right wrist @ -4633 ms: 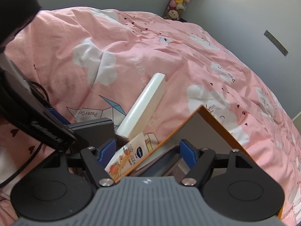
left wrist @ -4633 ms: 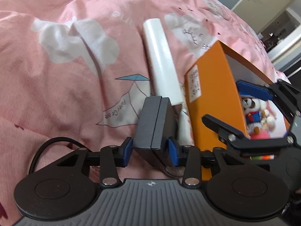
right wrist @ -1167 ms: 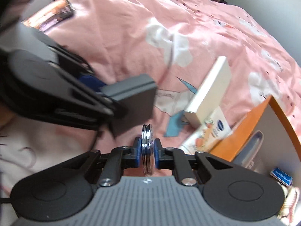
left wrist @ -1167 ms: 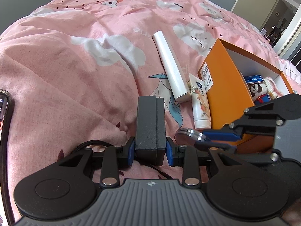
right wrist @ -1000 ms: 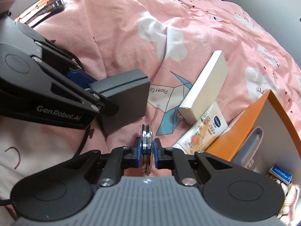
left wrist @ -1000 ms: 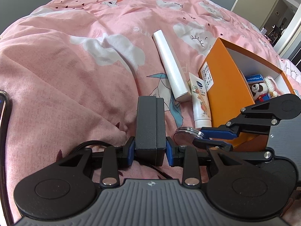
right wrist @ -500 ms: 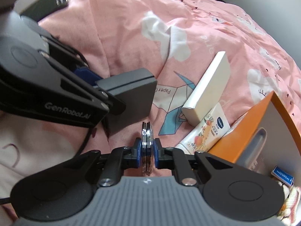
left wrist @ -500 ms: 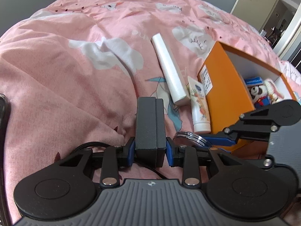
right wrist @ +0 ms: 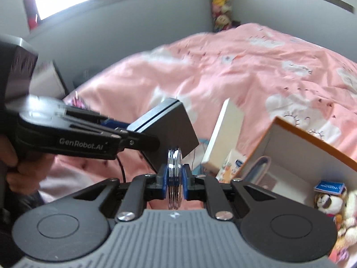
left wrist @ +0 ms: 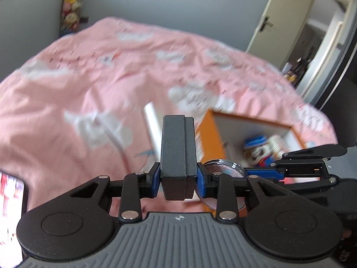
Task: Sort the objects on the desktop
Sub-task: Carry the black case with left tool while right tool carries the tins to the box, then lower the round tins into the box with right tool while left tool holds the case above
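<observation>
My left tongs (left wrist: 178,176) clamp a dark grey box (left wrist: 178,154); my right tongs (right wrist: 174,176) pinch a round clear-cased disc (right wrist: 174,158) on edge, both held above the pink bed (right wrist: 256,67). Beyond lie a tube (right wrist: 232,164), a white box (right wrist: 225,136) and the open orange box (right wrist: 312,138) holding toys

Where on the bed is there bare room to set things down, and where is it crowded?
Free: the pink duvet left of and beyond the white box. Crowded: the tube wedged between the white box and orange box, whose right end holds toys.
</observation>
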